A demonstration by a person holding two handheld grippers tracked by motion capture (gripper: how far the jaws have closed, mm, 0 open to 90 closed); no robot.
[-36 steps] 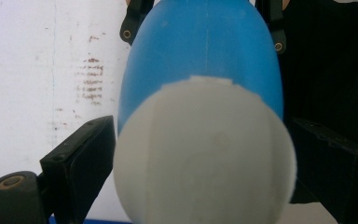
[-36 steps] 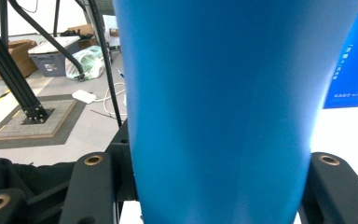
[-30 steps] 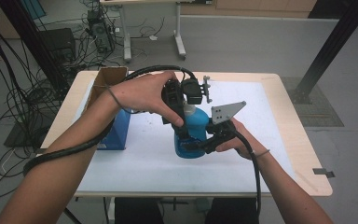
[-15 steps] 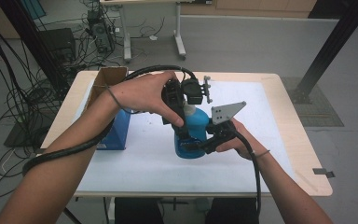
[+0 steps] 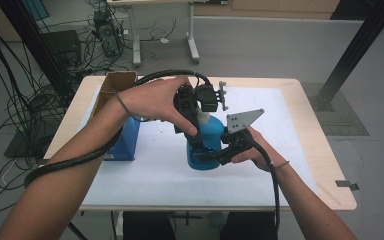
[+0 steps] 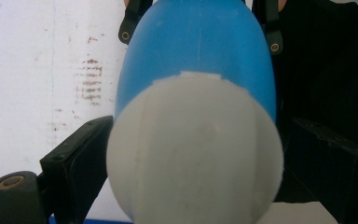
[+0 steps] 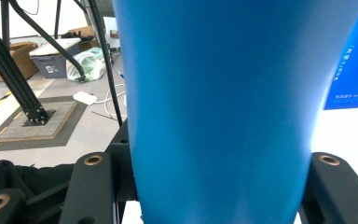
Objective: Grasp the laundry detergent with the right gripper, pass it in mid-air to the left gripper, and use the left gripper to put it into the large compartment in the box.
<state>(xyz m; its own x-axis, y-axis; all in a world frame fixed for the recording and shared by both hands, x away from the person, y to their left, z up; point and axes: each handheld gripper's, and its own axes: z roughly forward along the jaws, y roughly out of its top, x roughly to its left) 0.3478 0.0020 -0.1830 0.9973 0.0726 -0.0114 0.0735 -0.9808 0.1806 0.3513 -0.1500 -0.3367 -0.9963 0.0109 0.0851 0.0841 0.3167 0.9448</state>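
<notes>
The bottle (image 5: 206,145) stands upright near the middle of the table (image 5: 310,150), on the white mat (image 5: 155,170), its long axis vertical. Two grips are set on that one axis, one above the other.

Low down, the right gripper (image 5: 211,156) comes in level from the person's right, and its jaws are clamped on the blue body; in the right gripper view the bottle (image 7: 219,107) rises straight up between the two black jaws, which sit tight against its sides.

Higher up, the left gripper (image 5: 196,131) is brought down from above by the left hand (image 5: 155,100). In the left gripper view the camera looks almost straight down the axis: the white cap (image 6: 193,149) faces it with the blue shoulder (image 6: 196,42) beyond, and a jaw stands on each side of the cap. Whether the pads press on the cap cannot be told, since the contact is hidden behind the cap's own bulge (the left jaw looks to be just at its edge).

The coming move is judged to be a twist of the cap about the upright axis while the body is held still below. The left gripper is the nearer to the cap and is already lined up along the axis, so a turn of that wrist would stay centred. The blue box (image 5: 125,140) stands well apart at the left.
</notes>
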